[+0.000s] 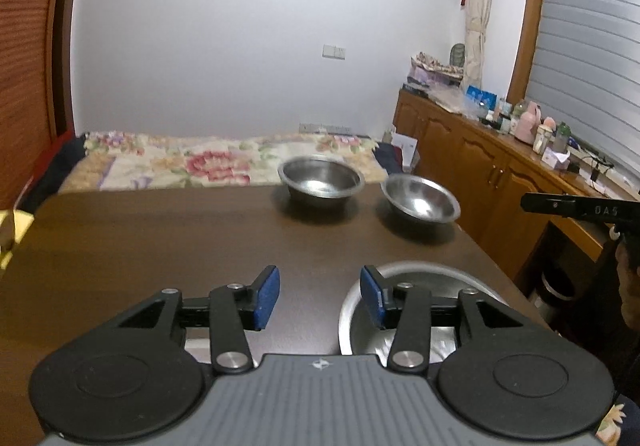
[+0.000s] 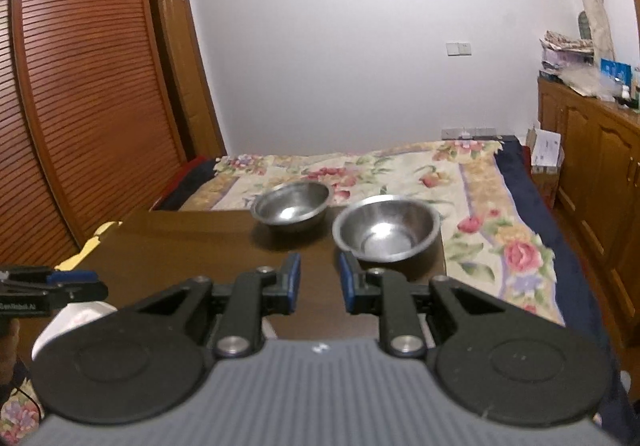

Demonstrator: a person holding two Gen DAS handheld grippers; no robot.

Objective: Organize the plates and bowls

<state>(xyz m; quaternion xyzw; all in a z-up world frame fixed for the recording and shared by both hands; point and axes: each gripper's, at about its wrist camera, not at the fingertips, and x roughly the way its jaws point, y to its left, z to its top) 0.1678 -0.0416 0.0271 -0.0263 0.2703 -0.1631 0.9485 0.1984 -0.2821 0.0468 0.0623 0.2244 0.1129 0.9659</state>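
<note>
left gripper [image 1: 319,296]: jaws apart, nothing between the blue pads [image 1: 267,296], held above the table, pads clear of the plate. Also seen from the side at 9 o'clock in the right wrist view [image 2: 72,278].
right gripper [image 2: 319,282]: jaws apart with a narrow gap, nothing between them, bare table shows through the gap. In the left wrist view only part of it shows at 3 o'clock [image 1: 576,208], jaws can't be read there.
table [image 1: 140,238]: dark brown wood, both grippers above its near part.
plate [image 1: 436,274]: steel, flat on the table at about 5 o'clock of the left wrist view, just under and behind the left gripper's right finger, partly hidden by it.
left bowl [image 1: 321,181]: steel, upright, far edge of the table, about 12 o'clock from the left gripper; in the right wrist view at 11 o'clock of the right gripper.
right bowl [image 1: 420,198]: steel, looks tipped a little in the left wrist view, at 1 o'clock from the left gripper, just beside the left bowl, not touching; at the table's far right corner.
bed [image 2: 460,182]: floral cover, beyond the table's far edge.
cabinet [image 1: 480,162]: wooden, at 3 o'clock, cluttered top.
wardrobe [image 2: 80,86]: slatted wooden doors, 9 to 10 o'clock in the right wrist view.
hand [image 1: 628,286]: person's, dim, at the right edge under the right gripper.
</note>
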